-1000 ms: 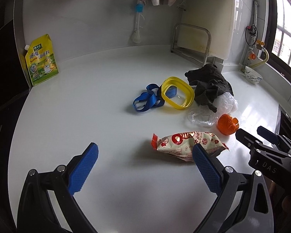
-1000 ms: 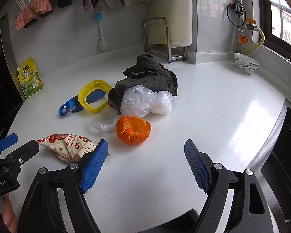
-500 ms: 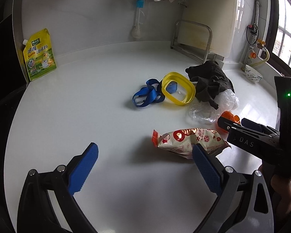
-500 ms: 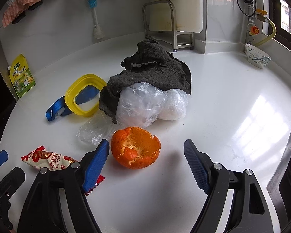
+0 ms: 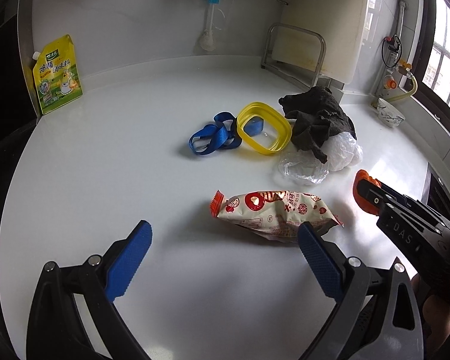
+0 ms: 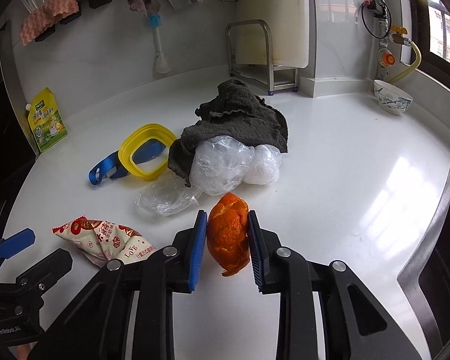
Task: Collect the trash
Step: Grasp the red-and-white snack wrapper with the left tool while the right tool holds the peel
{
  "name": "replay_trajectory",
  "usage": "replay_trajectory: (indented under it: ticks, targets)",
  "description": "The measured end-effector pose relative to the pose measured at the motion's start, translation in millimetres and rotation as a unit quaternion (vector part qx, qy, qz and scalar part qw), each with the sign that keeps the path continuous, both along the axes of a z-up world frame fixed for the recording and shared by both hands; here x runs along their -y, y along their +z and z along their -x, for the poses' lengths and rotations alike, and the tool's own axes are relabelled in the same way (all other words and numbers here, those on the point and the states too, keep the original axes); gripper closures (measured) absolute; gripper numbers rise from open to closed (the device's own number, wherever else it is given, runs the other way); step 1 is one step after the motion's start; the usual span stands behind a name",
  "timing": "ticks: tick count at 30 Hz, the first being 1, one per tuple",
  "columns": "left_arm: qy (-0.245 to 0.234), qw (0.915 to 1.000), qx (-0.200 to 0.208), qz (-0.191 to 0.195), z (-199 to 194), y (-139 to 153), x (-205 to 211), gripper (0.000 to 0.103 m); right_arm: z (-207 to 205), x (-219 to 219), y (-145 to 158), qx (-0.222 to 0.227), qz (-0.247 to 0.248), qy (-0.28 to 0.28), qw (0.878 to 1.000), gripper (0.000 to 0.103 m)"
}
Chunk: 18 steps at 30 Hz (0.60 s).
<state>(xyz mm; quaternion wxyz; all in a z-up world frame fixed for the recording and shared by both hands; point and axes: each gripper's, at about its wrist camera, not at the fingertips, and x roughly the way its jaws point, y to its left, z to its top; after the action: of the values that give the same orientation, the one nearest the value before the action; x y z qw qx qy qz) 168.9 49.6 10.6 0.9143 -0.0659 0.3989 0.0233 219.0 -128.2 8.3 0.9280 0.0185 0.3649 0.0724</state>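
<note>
Lower centre of the right wrist view, right gripper (image 6: 227, 241) has just closed its jaws onto the orange peel (image 6: 229, 235), both blue pads pressing its sides; a second ago the jaws stood wide with the peel lying loose on the white counter (image 6: 345, 162) ahead of them. Peel now squeezed narrow and tall. Left gripper (image 5: 225, 258) stays spread wide, nothing between the pads, snack wrapper (image 5: 273, 211) just ahead of its right finger at frame centre, unmoved. Upper centre: clear plastic bag (image 6: 225, 168), grey rag (image 6: 240, 117), yellow ring lid (image 6: 147, 154), blue strap (image 6: 103, 171) all unchanged
</note>
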Motion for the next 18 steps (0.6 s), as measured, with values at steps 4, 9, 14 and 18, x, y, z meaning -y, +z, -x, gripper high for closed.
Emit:
replay_trajectory:
  ticks: [4, 9, 14, 18]
  targets:
    - [0.022, 0.9996, -0.002, 0.014, -0.9, 2.3, 7.7, 0.007, 23.2, 24.0, 7.5, 0.021, 0.014, -0.034, 0.999, 0.077]
    - [0.055, 0.9981, -0.010, 0.027, -6.6, 2.5, 20.0, 0.007, 47.1, 55.5, 9.4, 0.024, 0.015, -0.070, 0.997, 0.077]
    - [0.103, 0.9943, -0.018, 0.023, -17.5, 1.9, 24.0, 0.007, 65.4, 76.4, 2.2, 0.019, -0.004, -0.090, 0.996, 0.077]
    - [0.129, 0.9911, -0.033, 0.008, -28.5, -5.2, 27.9, 0.007, 74.3, 84.3, -2.1, 0.018, -0.015, -0.094, 0.995, 0.077]
